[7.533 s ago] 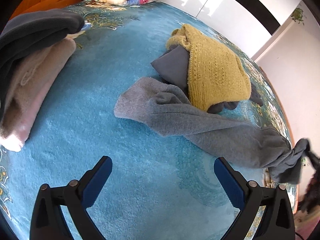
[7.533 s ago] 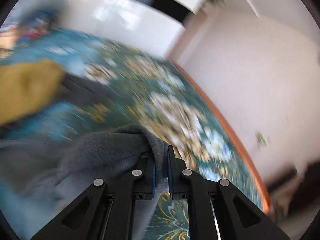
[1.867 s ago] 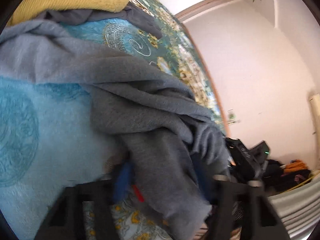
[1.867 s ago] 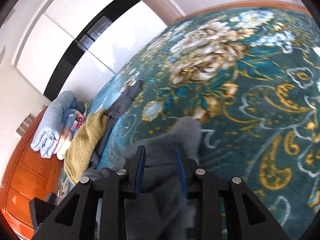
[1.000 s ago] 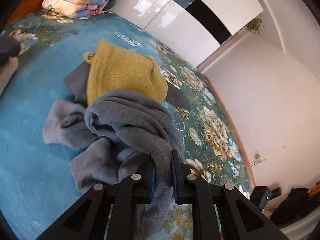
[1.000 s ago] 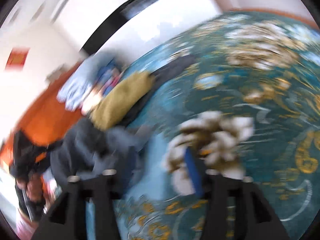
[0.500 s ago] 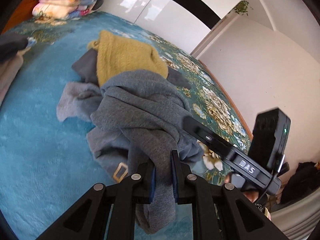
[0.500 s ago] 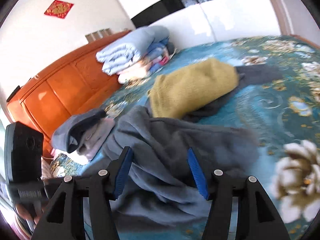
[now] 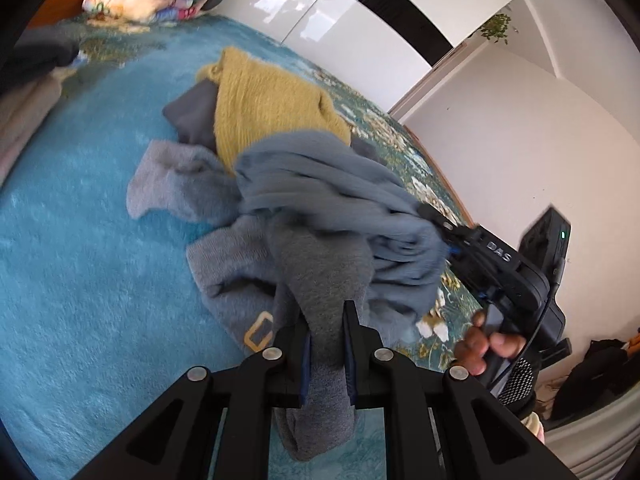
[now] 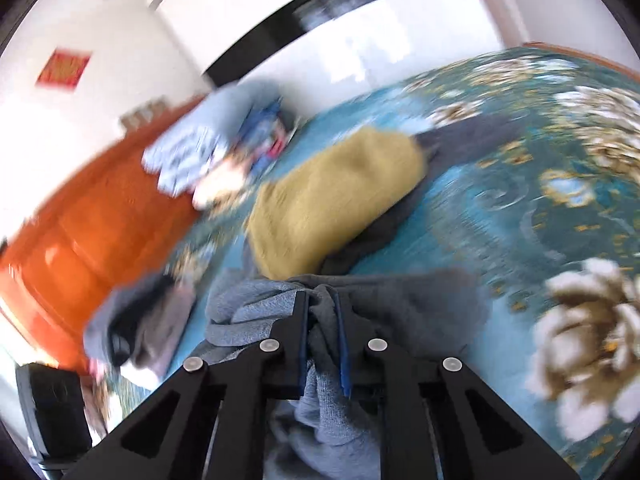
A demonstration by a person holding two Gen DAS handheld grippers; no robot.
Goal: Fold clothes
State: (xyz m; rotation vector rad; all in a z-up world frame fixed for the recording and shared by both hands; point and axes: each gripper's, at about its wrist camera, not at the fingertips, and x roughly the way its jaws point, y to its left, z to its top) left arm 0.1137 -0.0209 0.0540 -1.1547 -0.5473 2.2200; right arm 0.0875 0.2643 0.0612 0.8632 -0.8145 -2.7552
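Grey fleece garment (image 9: 320, 216) lies bunched on the blue bedspread (image 9: 80, 280), gripped at both ends: left gripper (image 9: 326, 344) clamps one fold, right gripper (image 10: 322, 340) another. It stretches crumpled toward the yellow knit sweater (image 9: 264, 108).

Left gripper (image 9: 327, 338) clamped on grey fleece garment (image 9: 320, 216); right gripper (image 9: 452, 240) gripping its far edge, yellow knit sweater (image 9: 268, 112) behind.
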